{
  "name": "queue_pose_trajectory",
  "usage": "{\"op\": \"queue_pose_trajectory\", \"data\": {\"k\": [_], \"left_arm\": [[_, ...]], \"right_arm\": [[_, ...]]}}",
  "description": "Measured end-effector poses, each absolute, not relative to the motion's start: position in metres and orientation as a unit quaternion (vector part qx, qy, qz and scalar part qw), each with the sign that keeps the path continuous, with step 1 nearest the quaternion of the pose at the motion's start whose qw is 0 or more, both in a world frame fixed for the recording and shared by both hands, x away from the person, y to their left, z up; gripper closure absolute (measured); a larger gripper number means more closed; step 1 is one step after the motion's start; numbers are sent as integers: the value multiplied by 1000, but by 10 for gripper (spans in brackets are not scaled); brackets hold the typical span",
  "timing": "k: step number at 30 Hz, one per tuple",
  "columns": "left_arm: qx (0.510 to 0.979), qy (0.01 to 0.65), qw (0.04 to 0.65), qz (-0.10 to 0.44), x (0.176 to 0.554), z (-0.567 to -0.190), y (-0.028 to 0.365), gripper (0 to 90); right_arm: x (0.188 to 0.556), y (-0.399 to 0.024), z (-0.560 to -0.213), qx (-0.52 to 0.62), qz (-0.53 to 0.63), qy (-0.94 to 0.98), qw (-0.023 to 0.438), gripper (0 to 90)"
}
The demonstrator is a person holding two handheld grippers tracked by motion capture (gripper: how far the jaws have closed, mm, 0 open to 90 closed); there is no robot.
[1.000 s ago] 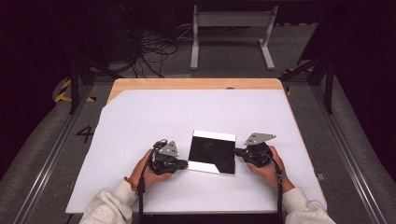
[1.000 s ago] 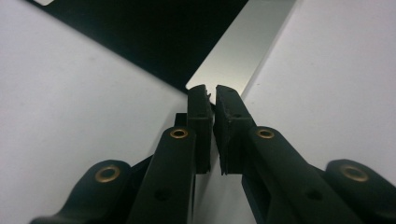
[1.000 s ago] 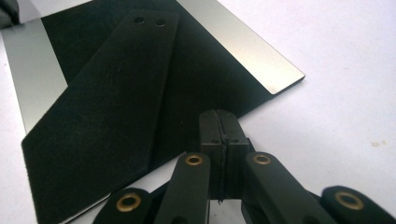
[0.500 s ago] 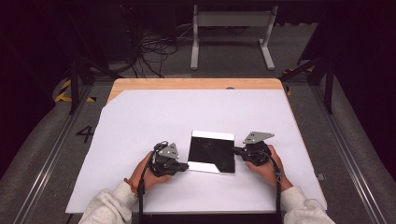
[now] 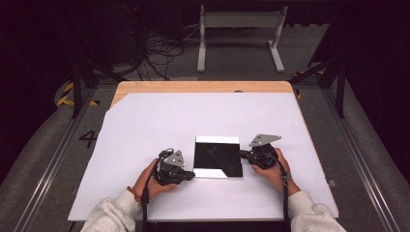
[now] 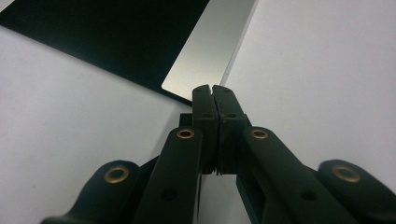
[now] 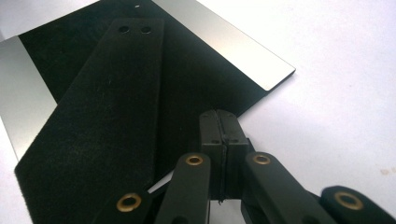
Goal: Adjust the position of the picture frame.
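Observation:
A flat silver plate (image 5: 216, 140) lies on the white sheet, mostly covered by black cloth (image 5: 217, 159). In the right gripper view a black felt strap (image 7: 102, 116) with two small holes lies slantwise across the plate (image 7: 233, 46). My left gripper (image 5: 191, 175) is at the plate's near left corner. Its jaws are pressed together, tips (image 6: 212, 88) right at the rounded corner of the plate (image 6: 210, 51). My right gripper (image 5: 241, 154) is at the plate's right edge, also shut. Its tips (image 7: 219, 114) sit over the edge of the black cloth. I see nothing pinched in either.
The white sheet (image 5: 145, 125) covers most of the wooden table (image 5: 193, 87). Both hands and cream sleeves come in from the near edge. On the floor behind the table are a tangle of cables (image 5: 159, 50) and a white metal stand (image 5: 241, 24).
The right gripper has edged slightly toward the plate. The left hand and the plate look unmoved.

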State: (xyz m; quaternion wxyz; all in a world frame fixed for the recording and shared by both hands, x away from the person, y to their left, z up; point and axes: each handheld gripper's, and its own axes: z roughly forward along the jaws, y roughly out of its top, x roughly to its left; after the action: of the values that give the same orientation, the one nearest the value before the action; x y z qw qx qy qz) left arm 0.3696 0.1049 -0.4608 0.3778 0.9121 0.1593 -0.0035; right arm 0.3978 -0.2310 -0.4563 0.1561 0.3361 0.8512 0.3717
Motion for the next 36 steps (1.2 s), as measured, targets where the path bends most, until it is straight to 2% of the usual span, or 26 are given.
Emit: {"op": "queue_pose_trajectory", "data": {"k": [14,23,26,29,32,36], "left_arm": [[913,163,374,1,366,-460,106,873],[899,177,396,53,361,-454,127,795],[895,180,402,73,359,-450,134,734],[887,182,416,85,358,-447,139,738],[883,189,419,96,358,-447,142,646],[885,197,409,103,356,-450,146,582]], "right_arm": [[397,-228,-456,331,371,853,159,900],[393,-230,-454,322,365,859,157,863],[390,-231,-451,310,361,865,159,850],[388,-231,-449,305,363,866,157,844],[384,-233,-447,300,366,867,154,814],[380,-236,-443,302,371,866,148,757]]}}
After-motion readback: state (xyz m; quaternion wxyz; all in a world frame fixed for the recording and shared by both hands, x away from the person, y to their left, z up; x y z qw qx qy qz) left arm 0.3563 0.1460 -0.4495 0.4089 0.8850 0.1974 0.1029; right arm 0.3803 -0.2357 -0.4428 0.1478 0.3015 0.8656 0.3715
